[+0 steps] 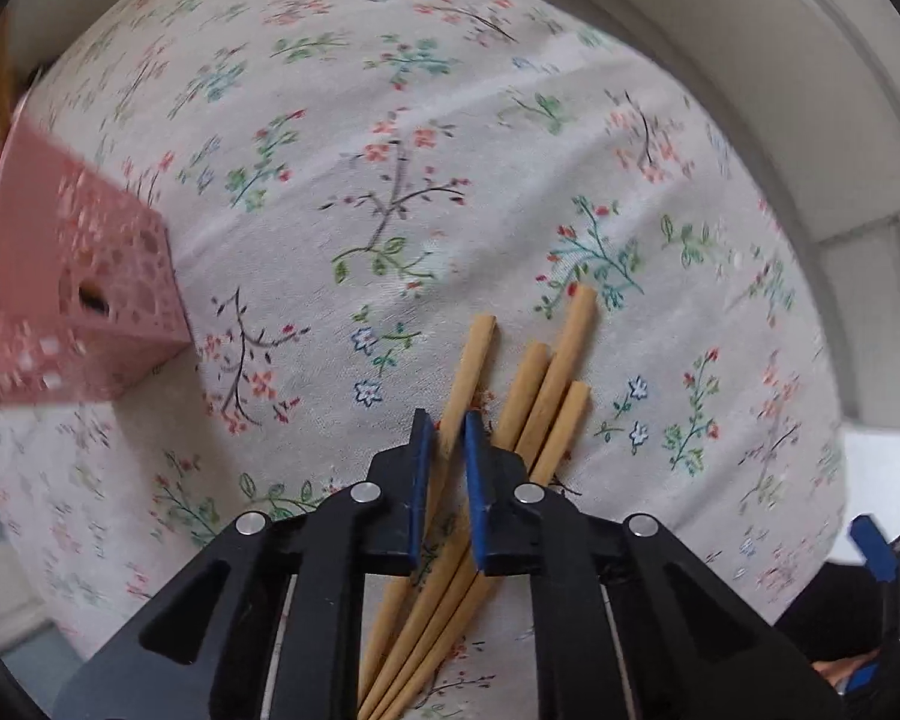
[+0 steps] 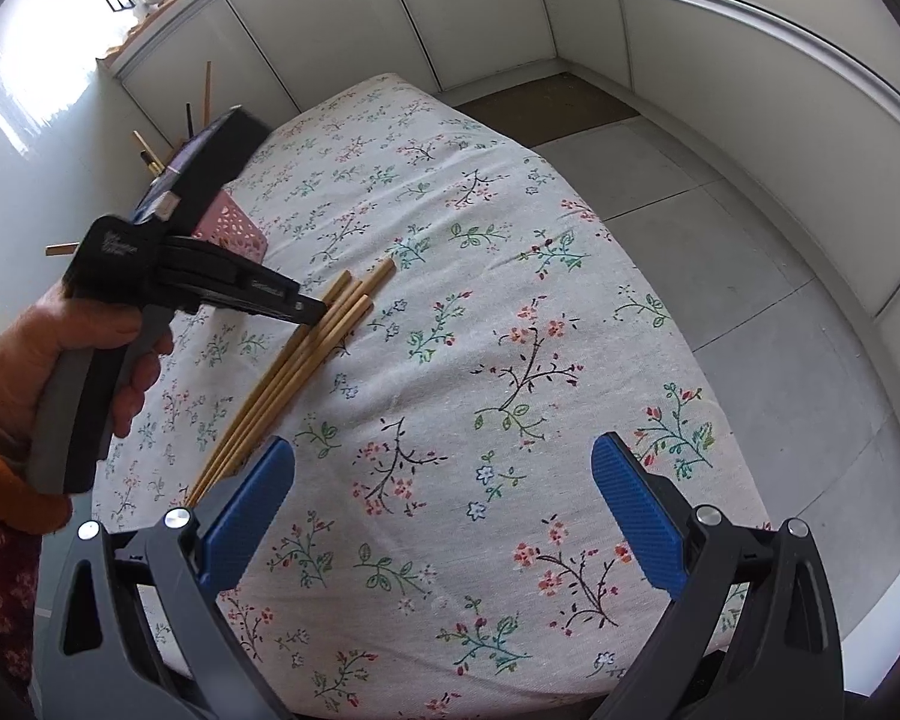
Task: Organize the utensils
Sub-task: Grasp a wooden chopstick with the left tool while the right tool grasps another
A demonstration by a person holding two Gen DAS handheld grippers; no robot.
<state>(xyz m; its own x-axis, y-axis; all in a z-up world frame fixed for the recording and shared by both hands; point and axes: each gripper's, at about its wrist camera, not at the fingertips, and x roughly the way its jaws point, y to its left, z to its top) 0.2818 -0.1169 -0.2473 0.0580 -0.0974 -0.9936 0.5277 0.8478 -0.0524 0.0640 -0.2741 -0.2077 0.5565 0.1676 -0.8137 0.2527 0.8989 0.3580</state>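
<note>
Left tongs [image 1: 449,429] point straight down over the worktop [image 1: 510,180] and are pinching a single wooden chopstick [image 1: 471,360] near its blunt end; the blue pads sit close together with that one stick between them. The remaining chopsticks [image 1: 555,384] lie just beside it on the floral cloth, fanned at the blunt ends and bunched toward the tips, some touching the gripped stick lower down.

Right tongs [image 2: 444,504] are spread wide, holding nothing, hovering above the cloth near the tips of the bundle. A hand [image 2: 72,354] in an orange sleeve carries the left tool.

The pink perforated holder [image 1: 78,300] stands at the far left of the worktop, well apart from the bundle; the right wrist view shows other utensils already standing in it.

Assessment: the step in hand is lifting one chopstick for transfer to the holder. The grip is near one end, so the long free part is likely to swing or droop. Recommended: raise straight up and slowly so that neighbouring sticks are not dragged along, keep the pads firmly pressed, then turn the stick upright before lowering it into the holder. Whether the stick has left the cloth cannot be told.
</note>
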